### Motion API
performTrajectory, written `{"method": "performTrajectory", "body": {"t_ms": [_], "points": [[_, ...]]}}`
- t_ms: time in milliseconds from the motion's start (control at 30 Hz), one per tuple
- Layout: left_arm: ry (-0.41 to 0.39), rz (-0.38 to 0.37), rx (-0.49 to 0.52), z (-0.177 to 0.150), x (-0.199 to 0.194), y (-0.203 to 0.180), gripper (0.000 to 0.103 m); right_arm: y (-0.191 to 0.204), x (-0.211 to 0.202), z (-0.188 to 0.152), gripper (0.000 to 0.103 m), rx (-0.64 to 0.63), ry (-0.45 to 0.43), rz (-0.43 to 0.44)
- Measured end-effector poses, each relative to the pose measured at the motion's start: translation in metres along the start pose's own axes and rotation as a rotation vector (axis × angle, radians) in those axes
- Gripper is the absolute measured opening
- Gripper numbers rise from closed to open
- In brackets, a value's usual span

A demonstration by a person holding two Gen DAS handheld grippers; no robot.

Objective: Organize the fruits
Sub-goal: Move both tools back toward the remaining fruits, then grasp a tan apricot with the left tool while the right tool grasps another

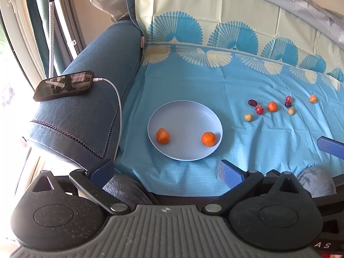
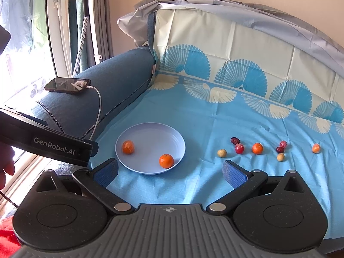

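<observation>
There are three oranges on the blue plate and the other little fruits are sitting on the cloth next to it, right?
Not quite: the plate holds two oranges, not three, one near its left side and one near its right. The left wrist view shows this clearly. The rest is right: the other little fruits sit on the cloth beside it.

Two oranges (image 1: 207, 138) lie in the plate (image 1: 185, 107) at frame centre; loose fruits (image 1: 272, 106) sit right of it, a phone (image 1: 64, 85) upper left.
</observation>
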State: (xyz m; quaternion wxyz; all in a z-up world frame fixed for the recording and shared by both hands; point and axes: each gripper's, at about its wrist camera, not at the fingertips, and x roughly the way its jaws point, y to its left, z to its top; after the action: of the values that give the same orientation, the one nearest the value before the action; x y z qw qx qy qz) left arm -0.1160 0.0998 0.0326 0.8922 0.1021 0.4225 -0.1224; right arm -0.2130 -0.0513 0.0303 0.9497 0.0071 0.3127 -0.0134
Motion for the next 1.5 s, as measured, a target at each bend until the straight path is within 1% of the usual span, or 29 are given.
{"method": "performTrajectory", "body": {"t_ms": [400,600,767,933,1067,1200,1300,1400,1500], "points": [[0.036,0.006,0.018,0.004,0.014,-0.007,0.103,-0.009,0.014,-0.001,0.102,0.037,0.027,0.006],[0.063,0.013,0.039,0.012,0.028,-0.018,0.103,-0.025,0.022,-0.005,0.102,0.085,0.038,-0.003],[0.081,-0.005,0.073,0.027,0.043,-0.042,0.103,-0.058,0.031,-0.011,0.102,0.165,0.046,-0.058],[0.099,-0.042,0.116,0.045,0.069,-0.080,0.103,-0.111,0.041,-0.016,0.102,0.263,0.037,-0.164],[0.100,-0.065,0.158,0.060,0.103,-0.117,0.103,-0.163,0.059,-0.025,0.102,0.341,0.033,-0.264],[0.149,-0.111,0.174,0.073,0.156,-0.153,0.103,-0.212,0.091,-0.032,0.102,0.413,0.032,-0.344],[0.202,-0.137,0.173,0.082,0.204,-0.180,0.103,-0.244,0.124,-0.036,0.102,0.448,0.037,-0.374],[0.211,-0.143,0.161,0.091,0.242,-0.201,0.103,-0.273,0.166,-0.039,0.102,0.467,0.049,-0.408],[0.221,-0.147,0.180,0.099,0.271,-0.220,0.103,-0.294,0.206,-0.040,0.102,0.467,0.054,-0.434]]}}
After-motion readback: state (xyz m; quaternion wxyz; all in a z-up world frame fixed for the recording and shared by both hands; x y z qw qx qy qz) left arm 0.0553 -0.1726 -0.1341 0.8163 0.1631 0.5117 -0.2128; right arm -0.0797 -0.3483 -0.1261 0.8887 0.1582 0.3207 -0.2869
